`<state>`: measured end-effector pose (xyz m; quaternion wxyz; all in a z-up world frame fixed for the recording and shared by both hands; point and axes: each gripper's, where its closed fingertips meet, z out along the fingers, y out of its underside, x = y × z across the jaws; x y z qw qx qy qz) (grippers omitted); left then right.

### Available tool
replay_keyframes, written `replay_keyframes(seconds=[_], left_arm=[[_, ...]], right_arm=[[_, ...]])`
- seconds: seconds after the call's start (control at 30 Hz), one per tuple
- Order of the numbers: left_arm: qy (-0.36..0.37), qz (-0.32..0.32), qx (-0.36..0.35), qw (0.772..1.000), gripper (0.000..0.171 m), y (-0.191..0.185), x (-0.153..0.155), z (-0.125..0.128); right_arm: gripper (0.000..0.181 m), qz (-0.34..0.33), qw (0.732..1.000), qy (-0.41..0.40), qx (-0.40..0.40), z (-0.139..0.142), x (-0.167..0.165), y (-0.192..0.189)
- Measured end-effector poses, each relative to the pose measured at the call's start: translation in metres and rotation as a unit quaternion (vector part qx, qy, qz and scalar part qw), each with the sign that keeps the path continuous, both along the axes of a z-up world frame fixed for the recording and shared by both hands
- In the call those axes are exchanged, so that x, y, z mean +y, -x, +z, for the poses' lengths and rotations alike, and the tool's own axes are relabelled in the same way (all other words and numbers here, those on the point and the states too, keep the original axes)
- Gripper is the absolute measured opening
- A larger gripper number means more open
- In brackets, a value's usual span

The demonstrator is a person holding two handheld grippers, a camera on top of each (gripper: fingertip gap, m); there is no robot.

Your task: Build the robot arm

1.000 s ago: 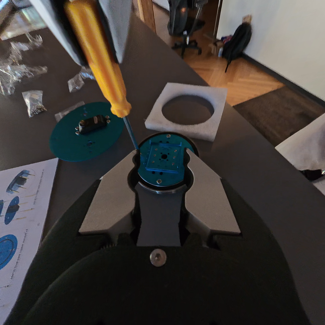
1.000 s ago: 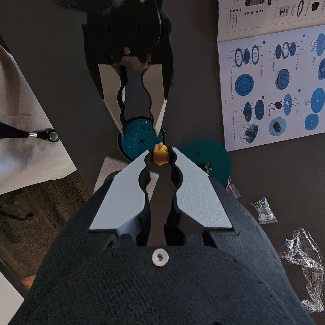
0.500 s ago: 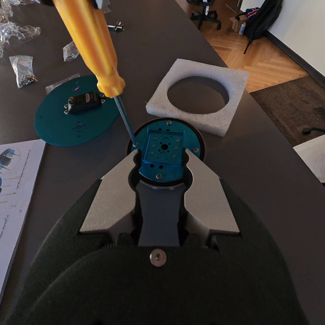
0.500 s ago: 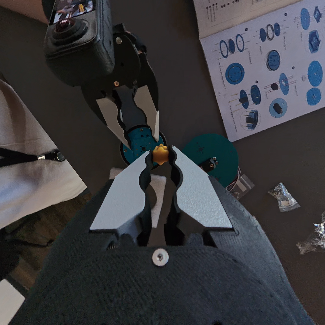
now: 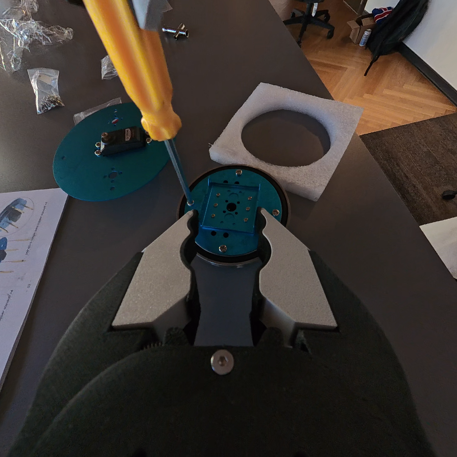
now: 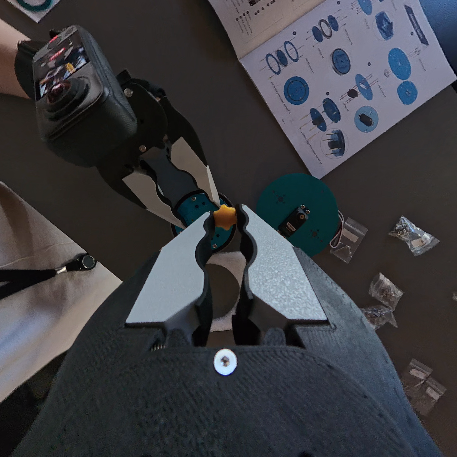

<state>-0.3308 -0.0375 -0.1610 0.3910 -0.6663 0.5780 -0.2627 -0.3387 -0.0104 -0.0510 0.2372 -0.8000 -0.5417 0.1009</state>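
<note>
A round blue metal assembly [image 5: 237,243] with a raised square block lies on the dark table [image 5: 247,74]. My left gripper [image 5: 228,212] is shut on that block, one finger on each side. My right gripper [image 6: 224,217] is shut on the yellow handle of a screwdriver [image 5: 138,69] and holds it nearly upright over the assembly. The blade tip rests on a screw [image 5: 190,203] at the assembly's left rim. The left gripper [image 6: 197,212] and its camera also show in the right wrist view.
A teal disc with a black servo [image 5: 99,168] lies to the left, a white foam square with a round hole [image 5: 341,116] behind. An instruction booklet [image 6: 346,74], bags of screws [image 6: 413,237] and a metal cross wrench [image 5: 176,29] lie around. The table edge [image 5: 346,128] runs along the right.
The right gripper has turned about the screwdriver's axis with the handle in it; the tip stays on the same screw. The left gripper has tilted up a little, still gripping the block.
</note>
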Motion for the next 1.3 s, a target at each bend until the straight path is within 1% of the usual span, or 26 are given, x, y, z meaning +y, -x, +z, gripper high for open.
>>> replay_keyframes(seconds=[0.07,0.1,0.23,0.57,0.73,0.77,0.83,0.93,1.03,1.3], left_arm=[[0.003,0.006,-0.001,1.000,0.047,0.000,0.000,0.000],[0.001,0.008,0.000,1.000,0.047,0.000,0.000,0.000],[-0.001,0.015,0.000,1.000,0.047,-0.001,0.000,0.000],[0.007,0.003,-0.008,1.000,0.047,-0.002,0.000,0.000],[0.013,-0.003,-0.015,1.000,0.047,-0.003,0.000,-0.001],[0.016,-0.003,-0.016,1.000,0.047,-0.003,0.000,-0.001],[0.016,-0.004,-0.016,1.000,0.047,-0.003,0.000,-0.001],[0.018,-0.007,-0.016,1.000,0.047,-0.003,-0.001,-0.001],[0.020,-0.008,-0.016,1.000,0.047,-0.003,-0.001,-0.001],[0.025,-0.009,-0.016,1.000,0.047,-0.003,-0.001,-0.001]], right_arm=[[0.017,-0.055,0.998,0.021,0.021,0.000,0.006,-0.002],[0.018,-0.071,0.997,0.024,0.032,0.001,0.009,-0.002],[0.018,-0.090,0.995,0.016,0.043,0.001,0.008,-0.002],[0.017,-0.029,0.999,0.003,0.025,0.002,0.005,-0.004],[0.016,-0.002,0.998,-0.012,0.061,0.036,0.010,-0.006],[0.016,0.004,0.997,-0.011,0.071,0.043,0.006,-0.006],[0.016,0.017,0.996,0.017,0.080,0.049,-0.012,-0.007],[0.016,0.051,0.995,0.038,0.080,0.045,-0.042,-0.008],[0.016,0.064,0.993,0.048,0.086,0.037,-0.057,-0.009],[0.016,0.070,0.993,0.062,0.073,0.012,-0.060,-0.008]])
